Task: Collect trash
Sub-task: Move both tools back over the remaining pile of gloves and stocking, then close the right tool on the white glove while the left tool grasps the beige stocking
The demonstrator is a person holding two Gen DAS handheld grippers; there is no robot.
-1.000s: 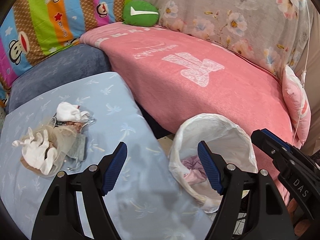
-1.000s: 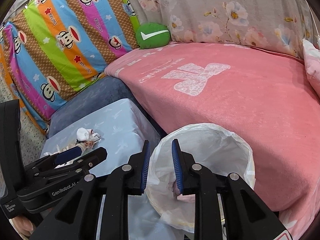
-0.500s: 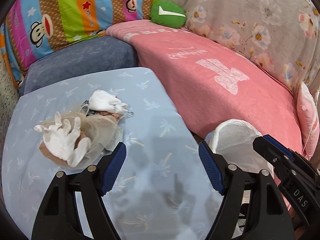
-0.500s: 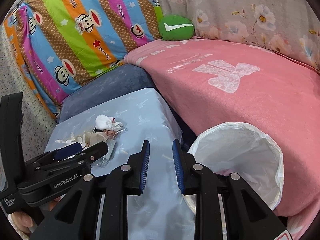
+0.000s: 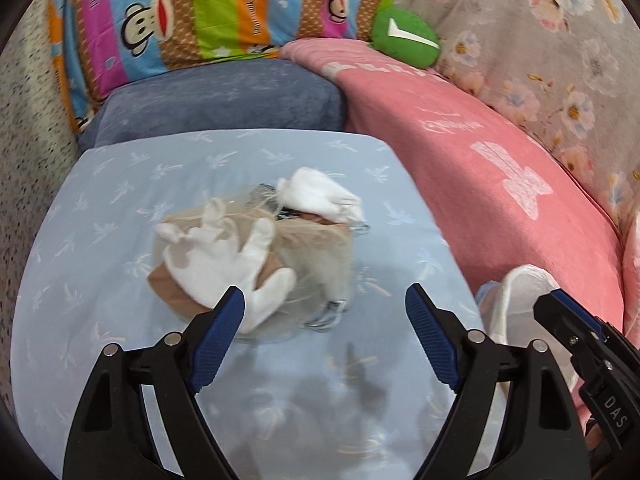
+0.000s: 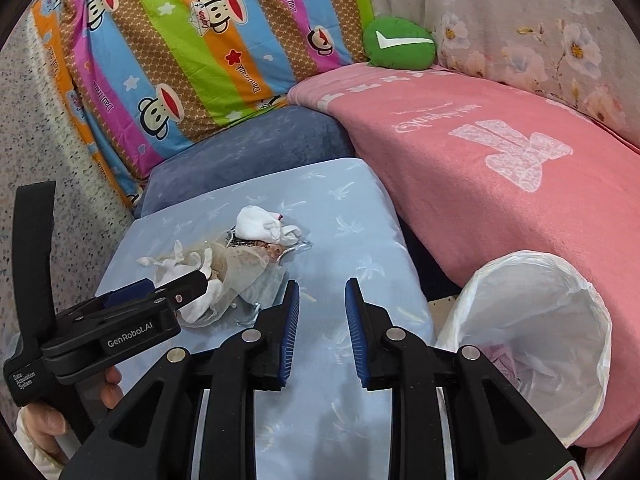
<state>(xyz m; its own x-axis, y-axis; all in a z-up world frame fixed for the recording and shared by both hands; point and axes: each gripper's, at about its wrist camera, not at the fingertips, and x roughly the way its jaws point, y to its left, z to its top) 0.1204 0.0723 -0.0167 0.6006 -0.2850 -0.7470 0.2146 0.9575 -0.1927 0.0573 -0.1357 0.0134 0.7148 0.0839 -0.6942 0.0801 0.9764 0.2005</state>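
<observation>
A pile of trash (image 5: 248, 248) lies on the light blue cushion (image 5: 100, 320): a white glove (image 5: 216, 260) on brown paper and clear wrap, with a crumpled white tissue (image 5: 316, 196) behind it. My left gripper (image 5: 325, 296) hangs just in front of the pile, its jaws wide and opening, nothing pressed between them; the glove's tip lies by the left pad. In the right wrist view the pile (image 6: 232, 268) sits ahead-left. My right gripper (image 6: 323, 284) hovers over bare cushion, narrowly open and empty. The white-lined bin (image 6: 560, 320) stands at the right.
A pink blanket (image 5: 500, 160) covers the sofa seat to the right, with a green pillow (image 5: 404, 36) at the back. A dark blue cushion (image 5: 224, 96) and a striped monkey-print pillow (image 5: 200, 8) lie behind. A hand (image 6: 44, 420) holds the left gripper.
Both views have swung left, from the bin toward the trash pile, which now sits close before the left gripper. The left jaws have spread wider. The right jaws look unchanged.
</observation>
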